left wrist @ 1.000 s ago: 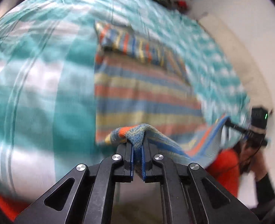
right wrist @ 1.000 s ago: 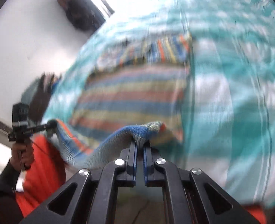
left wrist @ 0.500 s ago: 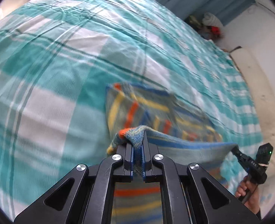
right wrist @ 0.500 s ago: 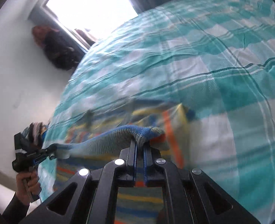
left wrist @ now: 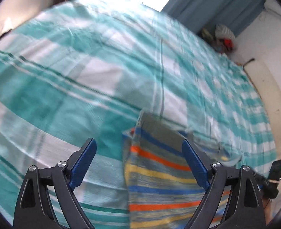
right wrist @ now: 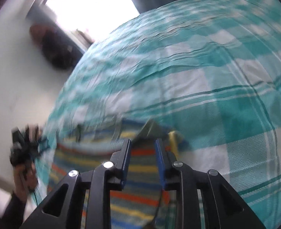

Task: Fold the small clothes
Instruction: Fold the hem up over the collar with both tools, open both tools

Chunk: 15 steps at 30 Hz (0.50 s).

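- Left gripper (left wrist: 138,158): jaws opening, blue pads wide apart, nothing pressed; striped garment (left wrist: 159,177) lies below, toward the 3 o'clock pad.
- Right gripper (right wrist: 142,156): jaws opening, pads partly apart; the garment (right wrist: 140,189) shows in the gap, not pinched.
- Striped garment: flat on the teal-and-white checked bedspread (left wrist: 83,87), at 6 o'clock in both views.
- Blue curtain (left wrist: 213,5): 1 o'clock, left view.
- Small pile of items (left wrist: 222,36): 2 o'clock, by the wall.
- Dark bag (right wrist: 54,47): 10 o'clock, right view, blurred.
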Motion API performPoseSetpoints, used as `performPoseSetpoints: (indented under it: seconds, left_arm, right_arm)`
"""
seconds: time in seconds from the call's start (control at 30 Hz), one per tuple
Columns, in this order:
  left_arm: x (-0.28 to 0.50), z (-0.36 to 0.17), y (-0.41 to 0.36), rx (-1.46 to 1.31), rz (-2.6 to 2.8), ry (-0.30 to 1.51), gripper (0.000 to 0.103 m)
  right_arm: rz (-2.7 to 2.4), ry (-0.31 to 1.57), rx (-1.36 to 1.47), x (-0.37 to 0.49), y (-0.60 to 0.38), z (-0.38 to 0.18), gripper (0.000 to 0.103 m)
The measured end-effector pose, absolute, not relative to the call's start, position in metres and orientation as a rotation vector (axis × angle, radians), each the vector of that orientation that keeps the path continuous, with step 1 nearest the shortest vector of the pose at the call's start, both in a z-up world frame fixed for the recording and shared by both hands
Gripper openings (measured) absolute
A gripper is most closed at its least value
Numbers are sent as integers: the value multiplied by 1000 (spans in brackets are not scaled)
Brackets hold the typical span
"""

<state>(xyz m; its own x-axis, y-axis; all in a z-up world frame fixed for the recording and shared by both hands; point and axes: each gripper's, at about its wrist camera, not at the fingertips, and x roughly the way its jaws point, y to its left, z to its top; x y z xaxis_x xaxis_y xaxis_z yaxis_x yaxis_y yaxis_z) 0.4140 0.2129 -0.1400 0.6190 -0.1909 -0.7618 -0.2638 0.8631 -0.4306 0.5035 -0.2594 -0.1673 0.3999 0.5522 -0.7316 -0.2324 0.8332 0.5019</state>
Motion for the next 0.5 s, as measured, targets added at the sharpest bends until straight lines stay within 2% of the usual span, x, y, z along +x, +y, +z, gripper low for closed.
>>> performPoseSetpoints:
  seconds: [0.1, 0.2, 0.27, 0.37, 0.4, 0.5]
  left_arm:
    - [412, -139, 210, -574, -57, 943, 85]
    - [419, -153, 182, -495, -159, 1031, 85]
    - [423, -165, 163, -418, -189, 1073, 87]
    - [425, -188, 143, -205, -44, 1127, 86]
    - [424, -190, 146, -191, 4, 1133, 83]
    - [402, -172, 159, -317, -38, 1069, 83]
  right_arm:
    - [636, 1210, 352, 511, -226, -188, 32]
    - [712, 1318, 311, 526, -187, -212, 32]
    - [667, 1288, 311, 542, -175, -224, 32]
    - [477, 1141, 363, 556, -190, -215, 30]
    - [455, 1105, 392, 552, -196, -206, 31]
    - [548, 1046, 327, 522, -197, -176, 34]
